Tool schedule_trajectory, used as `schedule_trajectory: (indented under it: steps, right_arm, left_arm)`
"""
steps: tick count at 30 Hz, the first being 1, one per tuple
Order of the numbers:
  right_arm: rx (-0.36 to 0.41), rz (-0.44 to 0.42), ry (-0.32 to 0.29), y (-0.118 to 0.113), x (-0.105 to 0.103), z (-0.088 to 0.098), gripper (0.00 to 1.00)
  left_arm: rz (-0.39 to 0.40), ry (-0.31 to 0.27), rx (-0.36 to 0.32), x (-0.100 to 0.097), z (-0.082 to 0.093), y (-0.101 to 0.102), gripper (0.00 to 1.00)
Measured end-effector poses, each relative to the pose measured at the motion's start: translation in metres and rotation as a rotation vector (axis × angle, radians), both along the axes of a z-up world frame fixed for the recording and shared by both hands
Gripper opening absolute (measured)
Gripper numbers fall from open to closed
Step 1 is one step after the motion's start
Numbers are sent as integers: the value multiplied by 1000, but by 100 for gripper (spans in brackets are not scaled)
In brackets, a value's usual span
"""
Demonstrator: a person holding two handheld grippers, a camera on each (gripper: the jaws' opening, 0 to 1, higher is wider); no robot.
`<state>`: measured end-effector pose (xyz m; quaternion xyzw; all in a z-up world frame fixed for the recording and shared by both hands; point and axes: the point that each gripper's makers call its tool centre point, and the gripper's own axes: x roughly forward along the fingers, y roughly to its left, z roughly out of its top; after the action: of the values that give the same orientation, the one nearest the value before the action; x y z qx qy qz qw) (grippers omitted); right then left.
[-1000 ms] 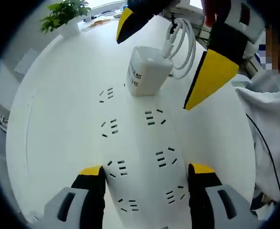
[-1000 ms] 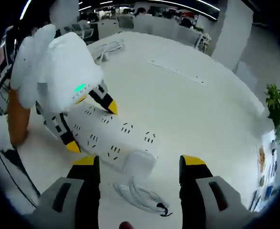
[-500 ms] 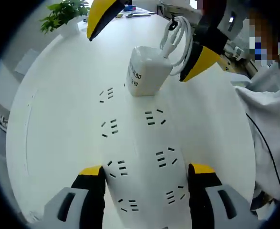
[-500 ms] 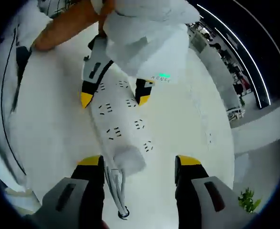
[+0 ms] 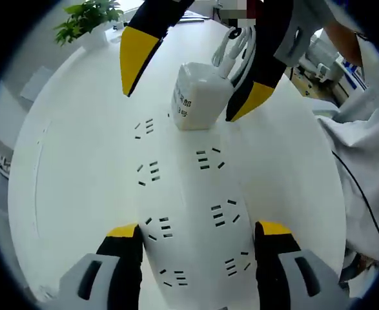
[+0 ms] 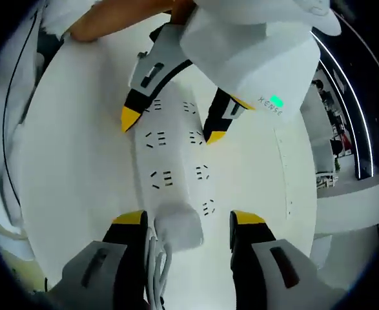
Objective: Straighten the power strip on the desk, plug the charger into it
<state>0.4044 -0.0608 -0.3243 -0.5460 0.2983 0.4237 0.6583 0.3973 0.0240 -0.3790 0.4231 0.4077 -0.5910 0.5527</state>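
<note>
The white charger (image 5: 199, 97) bears dark printed characters (too small to read); a grey wordmark beside a green light marks the left gripper (image 6: 171, 128), illegible.

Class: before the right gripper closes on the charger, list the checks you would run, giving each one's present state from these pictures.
1. Right gripper open: ok.
2. Its jaws stand either side of the charger: ok, seen in both views.
3. Left gripper straddles the power strip at its other end: ok; jaws open, and whether they touch it cannot tell.
4. Charger stands on the strip: ok; whether fully plugged in, cannot tell.
5. Cable clear of the right jaws: not ok, coiled close to one jaw.
6. Strip straight on the desk: cannot tell.
</note>
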Motion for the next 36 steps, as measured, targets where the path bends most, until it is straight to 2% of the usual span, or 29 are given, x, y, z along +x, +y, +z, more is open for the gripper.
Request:
schedule_trajectory:
  steps: [4,8,17,20,22,24,36]
  right_arm:
    - [20,-16,5,-1,3,-3,48]
    - [6,-47,-16,-12,6,1,49]
    - [-5,51,-15,-2,-1,2,43]
    - [-14,76,2,0,-5,0,37]
    - [-14,106,37,1,-12,-4,29]
    - [-17,119,24,0,-11,-5,29]
    - [-21,87,39,0,-14,-5,28]
  left_arm:
    - [1,0,2,0,0,0,72]
    - [1,0,2,0,0,1,72]
    - [1,-1,6,0,0,2,72]
    - [1,-1,5,0,0,2,72]
    - [1,-2,5,0,1,2,72]
    - [1,-2,6,0,1,2,72]
    - [-11,-3,6,-1,1,2,71]
